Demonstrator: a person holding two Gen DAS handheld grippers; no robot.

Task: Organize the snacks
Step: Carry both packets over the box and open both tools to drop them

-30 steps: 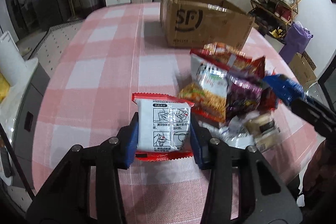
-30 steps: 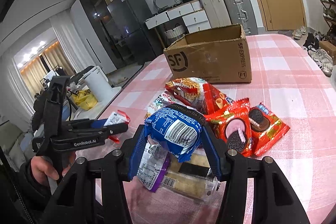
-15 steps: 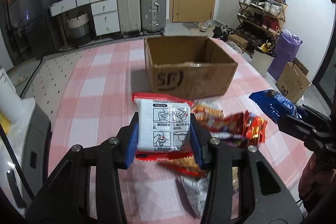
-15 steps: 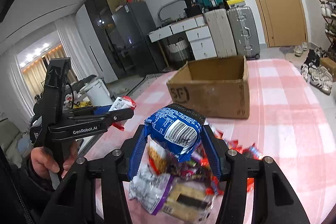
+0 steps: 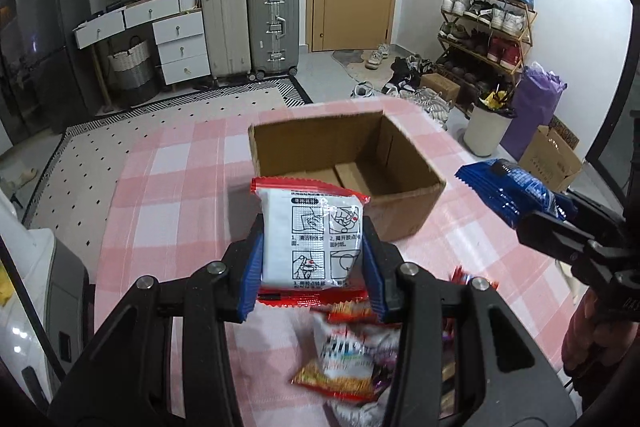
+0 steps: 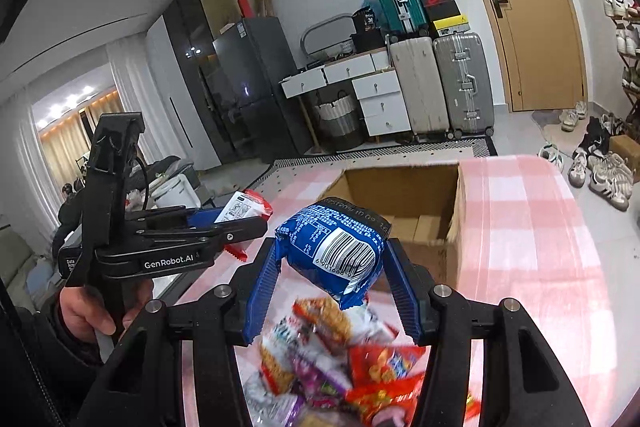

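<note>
My left gripper is shut on a white packet with red ends, held in the air short of the open cardboard box. My right gripper is shut on a blue snack packet with a barcode, also raised in front of the box. The box looks empty inside. Each gripper shows in the other's view: the right one with its blue packet at the right, the left one at the left. A pile of mixed snack packets lies on the table below both grippers.
The table wears a pink and white checked cloth. Suitcases, white drawers and a shoe rack stand on the floor beyond the table. A white appliance sits off the table's left edge.
Both grippers have risen and moved forward with their packets toward the box. The snack pile has dropped to the bottom of both views and the box's open inside now shows.
</note>
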